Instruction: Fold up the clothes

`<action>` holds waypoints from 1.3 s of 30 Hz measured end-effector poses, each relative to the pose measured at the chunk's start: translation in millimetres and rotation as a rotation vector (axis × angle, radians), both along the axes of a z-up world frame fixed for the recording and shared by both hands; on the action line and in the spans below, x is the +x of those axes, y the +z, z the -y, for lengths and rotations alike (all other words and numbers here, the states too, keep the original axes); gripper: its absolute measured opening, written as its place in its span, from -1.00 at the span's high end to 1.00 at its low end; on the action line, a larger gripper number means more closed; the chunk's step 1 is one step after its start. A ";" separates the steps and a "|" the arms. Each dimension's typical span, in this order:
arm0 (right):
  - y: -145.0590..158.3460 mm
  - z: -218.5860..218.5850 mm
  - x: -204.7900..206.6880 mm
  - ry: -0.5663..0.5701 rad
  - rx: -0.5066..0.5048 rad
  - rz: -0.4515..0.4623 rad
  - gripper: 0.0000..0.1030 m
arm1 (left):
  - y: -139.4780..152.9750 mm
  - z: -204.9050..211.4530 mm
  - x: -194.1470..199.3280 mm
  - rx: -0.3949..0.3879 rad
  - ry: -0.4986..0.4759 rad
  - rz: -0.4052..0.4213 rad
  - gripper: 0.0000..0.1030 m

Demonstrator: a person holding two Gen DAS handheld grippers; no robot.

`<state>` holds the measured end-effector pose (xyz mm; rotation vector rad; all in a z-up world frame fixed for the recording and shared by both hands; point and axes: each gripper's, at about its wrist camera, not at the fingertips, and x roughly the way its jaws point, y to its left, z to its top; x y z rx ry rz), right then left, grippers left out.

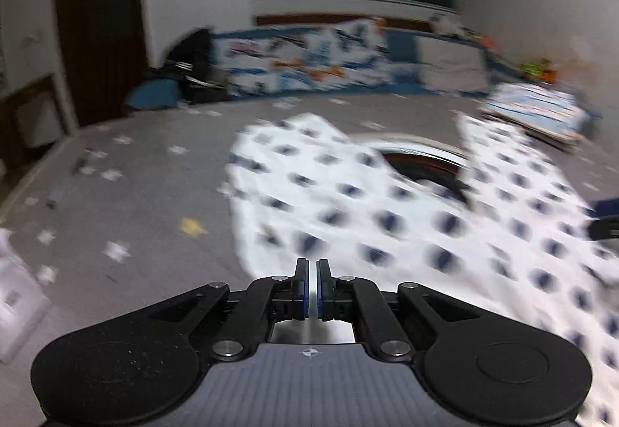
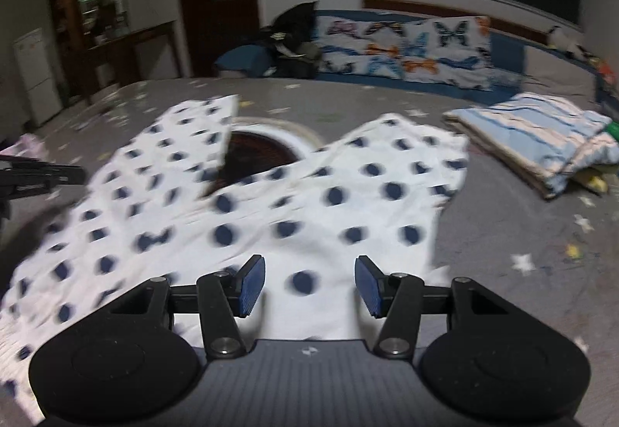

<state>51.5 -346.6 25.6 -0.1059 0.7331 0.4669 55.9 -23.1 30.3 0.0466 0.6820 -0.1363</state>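
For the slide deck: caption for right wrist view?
Right gripper, fingers open, above white polka-dot garment on grey bed.

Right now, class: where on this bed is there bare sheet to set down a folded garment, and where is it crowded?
Free: the grey star-print sheet left of the polka-dot garment, and the strip between it and the striped folded blanket. Crowded: the far edge, lined with butterfly pillows and a dark pile of items.

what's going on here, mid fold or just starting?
A person with a handheld gripper in each hand is working on white polka-dot trousers spread on a grey bed. The left gripper is shut at the cloth's near edge; blur hides whether it has pinched any fabric. The right gripper is open over the cloth, holding nothing. No fold shows yet. A folded striped garment lies to the right.
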 end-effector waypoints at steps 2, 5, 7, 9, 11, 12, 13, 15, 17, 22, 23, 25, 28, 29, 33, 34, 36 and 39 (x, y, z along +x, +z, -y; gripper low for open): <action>-1.3 -8.5 -11.3 0.039 0.001 -0.008 -0.02 | -3.7 13.2 -12.6 -0.011 -0.060 -0.021 0.91; -3.1 -17.7 -26.8 0.083 -0.006 -0.016 -0.02 | -7.4 27.1 -30.0 -0.013 -0.123 -0.034 0.91; -4.2 -21.3 -38.1 0.104 -0.008 -0.017 -0.03 | -8.1 31.6 -40.1 -0.008 -0.147 -0.030 0.91; -5.8 -22.2 -46.8 0.115 -0.007 -0.021 -0.03 | -9.2 35.0 -49.2 0.003 -0.168 -0.026 0.91; -8.2 -21.8 -55.4 0.122 -0.017 -0.019 -0.03 | -12.4 36.8 -58.8 0.023 -0.176 -0.027 0.90; -10.0 -21.3 -59.2 0.124 -0.023 -0.019 -0.03 | -14.0 36.1 -61.2 0.030 -0.174 -0.026 0.90; -11.9 -20.2 -63.0 0.125 -0.029 -0.020 -0.03 | -14.3 34.4 -63.8 0.035 -0.169 -0.022 0.90; -15.5 -17.3 -71.1 0.124 -0.047 -0.021 -0.03 | -15.0 31.2 -69.1 0.046 -0.159 -0.014 0.91; -18.1 -13.1 -80.5 0.124 -0.061 -0.008 -0.03 | -15.3 28.6 -74.1 0.057 -0.151 -0.007 0.91; -17.1 -2.1 -101.0 0.118 -0.086 0.018 -0.03 | -16.8 24.2 -87.9 0.104 -0.131 0.022 0.92; -16.6 -0.6 -104.6 0.119 -0.096 0.026 -0.04 | -17.3 23.1 -90.1 0.111 -0.126 0.028 0.92; -15.1 1.7 -108.7 0.115 -0.109 0.033 -0.04 | -17.0 20.1 -92.4 0.108 -0.114 0.025 0.92; -10.4 3.5 -111.7 0.108 -0.118 0.041 -0.04 | -12.1 17.3 -92.1 0.101 -0.111 0.016 0.88; -7.7 3.2 -112.2 0.106 -0.115 0.046 -0.04 | -9.6 16.6 -92.1 0.099 -0.110 0.015 0.88; 3.4 -3.4 -114.1 0.119 -0.073 0.082 -0.04 | 6.2 20.2 -91.4 0.041 -0.119 0.047 0.87; 4.2 -7.1 -113.9 0.126 -0.066 0.086 -0.04 | 8.2 23.9 -90.5 0.024 -0.130 0.051 0.86; 3.1 -15.7 -113.8 0.145 -0.049 0.087 -0.04 | 9.9 33.1 -88.7 0.003 -0.159 0.057 0.86; -1.8 -26.8 -114.6 0.172 -0.033 0.076 -0.04 | 3.6 47.1 -88.6 0.013 -0.203 0.049 0.86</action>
